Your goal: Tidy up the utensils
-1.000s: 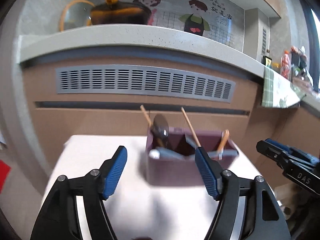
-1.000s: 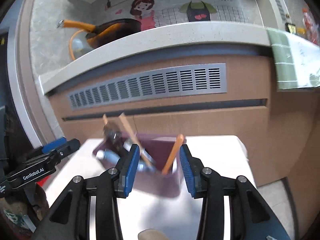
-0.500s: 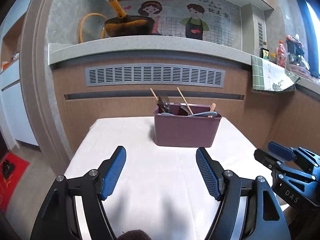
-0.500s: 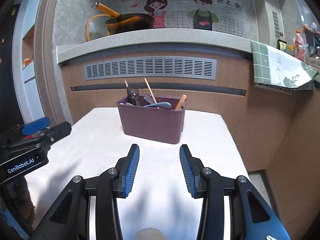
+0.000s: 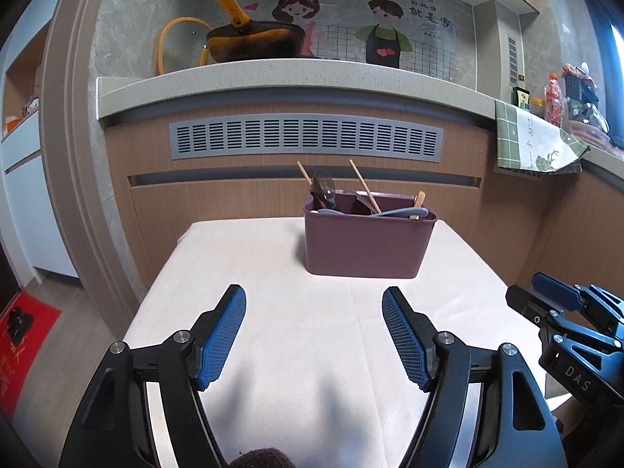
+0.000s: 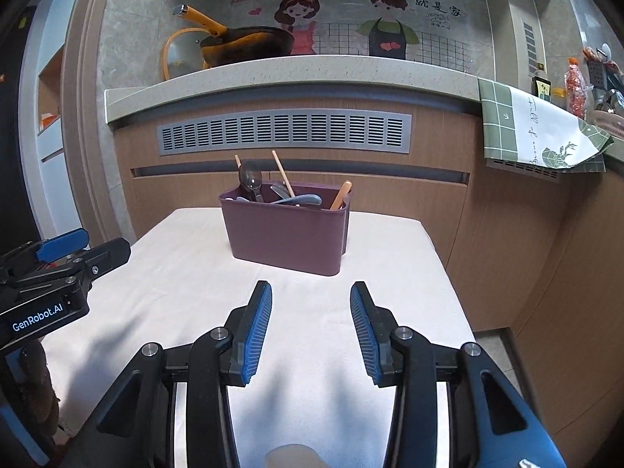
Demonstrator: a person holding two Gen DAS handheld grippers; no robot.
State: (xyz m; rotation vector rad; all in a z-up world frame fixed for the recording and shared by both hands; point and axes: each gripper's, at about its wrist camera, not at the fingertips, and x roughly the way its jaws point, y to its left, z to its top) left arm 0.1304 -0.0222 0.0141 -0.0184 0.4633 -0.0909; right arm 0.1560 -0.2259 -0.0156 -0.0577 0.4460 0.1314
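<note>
So the maroon utensil caddy (image 5: 368, 243) sits toward the table's (image 5: 241, 269) far edge, spoons and chopsticks poking out. Left gripper (image 5: 314, 308) and right gripper (image 6: 310, 304) hang short of it, jaws spread wide, nothing in them.

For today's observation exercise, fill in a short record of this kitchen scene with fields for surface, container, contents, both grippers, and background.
surface: table under a pale cloth
container: purple caddy, upright, far end
contents: chopsticks, metal spoon, grey-blue utensil
left gripper: open, empty
right gripper: open, empty
background: pan on counter
</note>
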